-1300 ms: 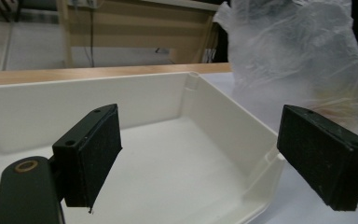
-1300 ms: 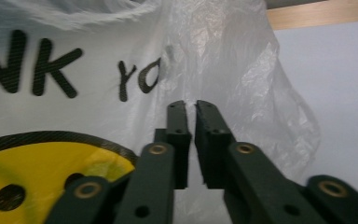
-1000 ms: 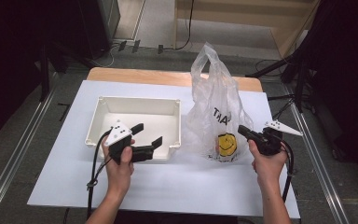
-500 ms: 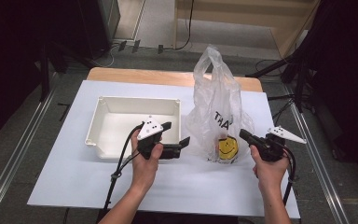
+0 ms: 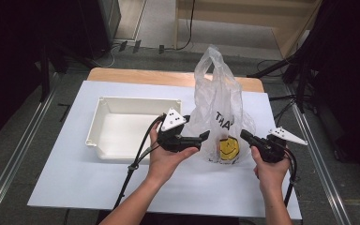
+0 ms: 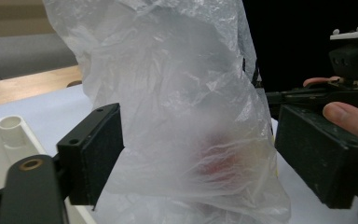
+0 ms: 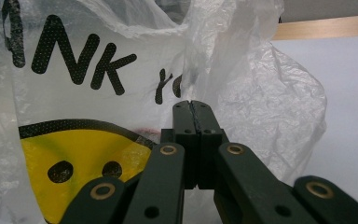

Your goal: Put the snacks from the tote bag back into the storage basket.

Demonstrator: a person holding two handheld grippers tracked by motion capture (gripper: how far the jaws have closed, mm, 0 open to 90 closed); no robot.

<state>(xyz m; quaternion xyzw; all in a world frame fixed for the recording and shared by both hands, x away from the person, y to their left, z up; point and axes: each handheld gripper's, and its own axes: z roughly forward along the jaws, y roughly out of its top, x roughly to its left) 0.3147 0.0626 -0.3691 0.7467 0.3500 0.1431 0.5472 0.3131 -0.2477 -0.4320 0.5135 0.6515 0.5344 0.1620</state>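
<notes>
A: High view, biggest first. White table (image 5: 75, 178), wooden edge along its far side. White tray (image 5: 104, 117) on the left half, nothing visible in it.

B: And the bag?

A: Clear plastic bag (image 5: 218, 112) stands upright just right of the tray, handles up, black lettering and a yellow smiley face (image 5: 228, 148) on its near side. Something reddish inside, low down; cannot tell what.

B: Left tongs?

A: Left gripper (image 5: 194, 139) sits at the bag's lower left, over the tray's near right corner, pointing right at the bag. Left gripper view: left gripper (image 6: 200, 158) spread wide, the bag (image 6: 182, 102) filling the gap between the jaws. Film looks to brush the left pad; the right pad stands clear. Not clamped.

B: Right tongs?

A: Right gripper (image 5: 243, 136) at the bag's lower right, tips pointing left, at or against the plastic just right of the smiley. Right gripper view: right gripper (image 7: 193, 116) pressed fully together, pads meeting, nothing between them that I can see. Bag (image 7: 121, 70) directly ahead, smiley face (image 7: 74, 168) low and left of the tips.

B: Anything smaller?

A: Person's thumb (image 6: 349, 119) on the right gripper, seen at the right edge of the left gripper view.
</notes>
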